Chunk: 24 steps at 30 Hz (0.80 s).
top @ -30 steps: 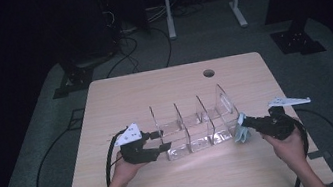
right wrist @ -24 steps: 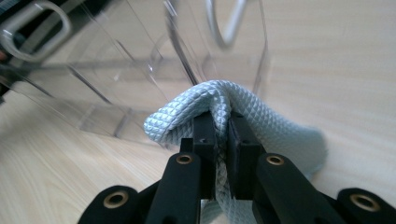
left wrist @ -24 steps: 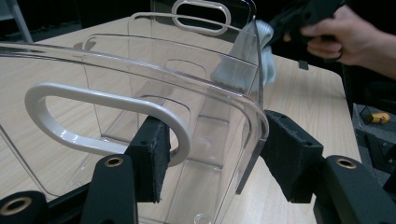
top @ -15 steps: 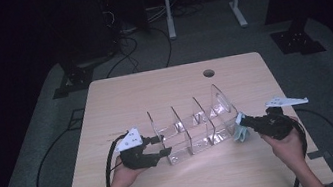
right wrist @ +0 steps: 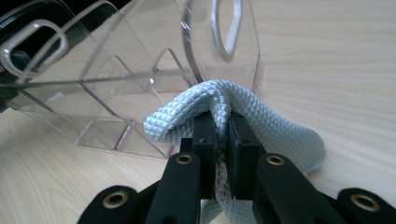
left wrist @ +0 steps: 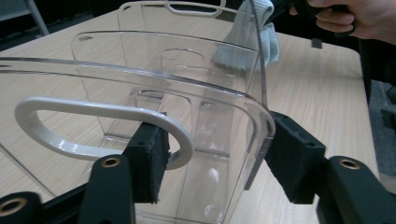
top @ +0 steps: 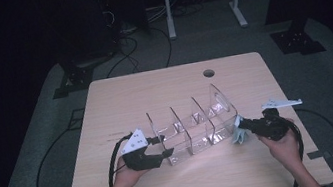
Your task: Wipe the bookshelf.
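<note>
Fingers of your left gripper [top: 158, 146] are clamped on the near-left end wall of the clear organizer [top: 193, 130]: in the left gripper view one pad [left wrist: 148, 161] sits inside the white-rimmed handle cutout [left wrist: 98, 128] and the other pad presses the outside of the curved wall, so the plastic edge is pinched between them. Those fingers have just been easing open a touch, yet the wall remains between the pads.

Your right gripper [top: 244, 125] has its fingers [right wrist: 206, 135] clenched on a fold of the pale blue cloth [right wrist: 261, 123], which bunches up over the tips and droops to the counter [top: 163, 86] on the right. The cloth touches the organizer's far-right end wall, right at its lower edge, seen through the clear plastic from the left gripper view [left wrist: 245, 44].

You have the organizer lying across the middle of the counter, running diagonally from near left to far right, its dividers standing as upright fins and its right end tilted up slightly. It sits well inside every counter edge. Open wood stretches far of it up to the round cable hole [top: 209, 73], and a narrower strip lies between it and the near edge where your hands [top: 128, 176] come in. To the right, your right hand [top: 283, 142] rests close to the counter's right edge.
</note>
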{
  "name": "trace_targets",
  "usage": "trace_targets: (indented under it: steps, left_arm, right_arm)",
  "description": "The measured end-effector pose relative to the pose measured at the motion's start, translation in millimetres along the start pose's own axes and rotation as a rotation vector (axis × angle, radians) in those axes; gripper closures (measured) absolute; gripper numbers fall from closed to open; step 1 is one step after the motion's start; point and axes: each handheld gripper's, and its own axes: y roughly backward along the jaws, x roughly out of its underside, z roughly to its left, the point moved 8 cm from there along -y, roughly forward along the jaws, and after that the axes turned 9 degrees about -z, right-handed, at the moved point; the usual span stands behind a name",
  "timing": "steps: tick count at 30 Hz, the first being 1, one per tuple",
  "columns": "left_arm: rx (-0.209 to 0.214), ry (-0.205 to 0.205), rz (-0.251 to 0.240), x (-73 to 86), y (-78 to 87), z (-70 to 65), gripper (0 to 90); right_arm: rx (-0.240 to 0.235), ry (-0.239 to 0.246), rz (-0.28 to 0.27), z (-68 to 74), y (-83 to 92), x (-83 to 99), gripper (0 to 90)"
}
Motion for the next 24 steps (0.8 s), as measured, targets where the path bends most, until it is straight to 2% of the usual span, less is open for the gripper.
trace_targets:
  steps: [3, 5, 6, 7, 10, 11, 14, 15, 17, 18, 19, 24]
  left_arm:
    - [0.003, 0.006, 0.001, 0.1, 0.6, -1.0, 43.2]
    - [0.011, 0.006, 0.001, 0.0, 1.3, -1.6, 43.6]
    - [0.015, 0.007, 0.001, 0.0, 1.6, -1.8, 43.8]
    - [0.019, 0.011, 0.002, 0.0, 2.2, -2.4, 44.0]
    - [0.025, 0.010, -0.002, 0.1, 2.6, -2.1, 44.2]
    - [0.026, 0.011, -0.003, 0.2, 2.8, -2.3, 44.3]
    - [0.026, 0.011, -0.003, 0.3, 3.4, -2.6, 44.5]
    - [0.027, 0.012, -0.004, 0.3, 4.0, -2.9, 44.6]
    - [0.025, 0.012, -0.003, 0.7, 4.8, -2.8, 44.7]
    - [0.025, 0.012, -0.003, 0.7, 4.8, -2.8, 44.8]
    - [0.025, 0.014, -0.003, 0.6, 4.9, -2.8, 44.8]
    - [0.023, 0.016, -0.005, 0.7, 4.9, -3.1, 44.7]
  right_arm:
    - [0.018, -0.008, 0.050, -8.0, -10.1, 14.6, 82.8]
    - [0.035, -0.013, 0.107, -14.4, -19.5, 28.7, 82.8]
    - [0.037, -0.018, 0.115, -15.5, -20.8, 31.0, 82.8]
    - [0.034, -0.022, 0.111, -15.0, -20.1, 29.9, 82.9]
    - [0.014, -0.016, 0.046, -7.5, -9.6, 12.3, 82.8]
    - [0.014, -0.012, 0.040, -6.8, -8.8, 9.9, 82.8]
    - [0.016, -0.011, 0.049, -7.7, -11.4, 11.1, 82.8]
    - [0.019, -0.036, 0.078, -12.6, -19.9, 20.7, 82.7]
    - [0.027, -0.042, 0.114, -17.5, -27.5, 30.8, 82.7]
    - [0.027, -0.042, 0.114, -17.5, -27.5, 30.8, 82.7]
    - [0.032, -0.058, 0.150, -22.0, -32.8, 39.4, 82.7]
    - [0.021, -0.029, 0.079, -12.2, -21.8, 21.2, 82.8]
